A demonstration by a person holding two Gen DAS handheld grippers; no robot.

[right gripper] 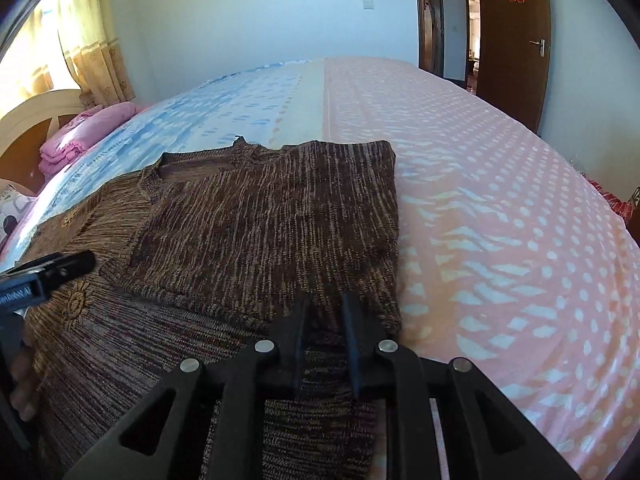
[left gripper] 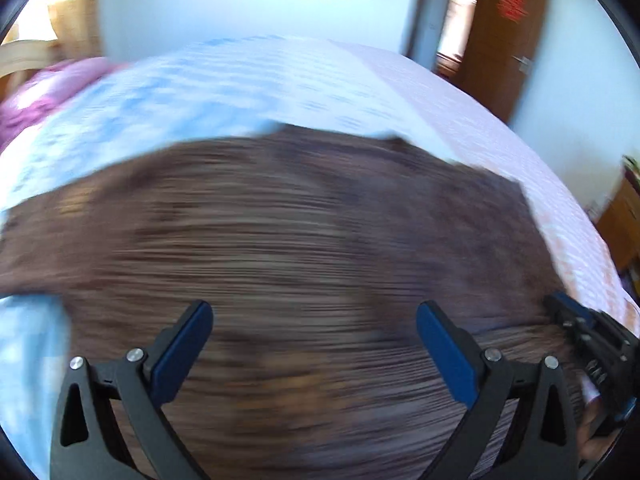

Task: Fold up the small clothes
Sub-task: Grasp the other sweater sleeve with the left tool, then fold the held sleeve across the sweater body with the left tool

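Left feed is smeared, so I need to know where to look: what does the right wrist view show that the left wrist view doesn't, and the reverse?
Only the right wrist view: the folded-over panel of the brown knitted sweater with its neckline, pink folded bedding by the headboard, yellow curtains, and the right gripper with jaws slightly apart, gripping nothing.

Only the left wrist view: the left gripper with jaws wide open above the blurred knit.

Both: the sweater, blue-and-pink bedsheet, brown door.

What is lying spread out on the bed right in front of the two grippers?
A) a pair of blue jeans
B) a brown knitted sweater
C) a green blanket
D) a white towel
B: the brown knitted sweater, partly folded over itself, lies on the blue and pink bedsheet.
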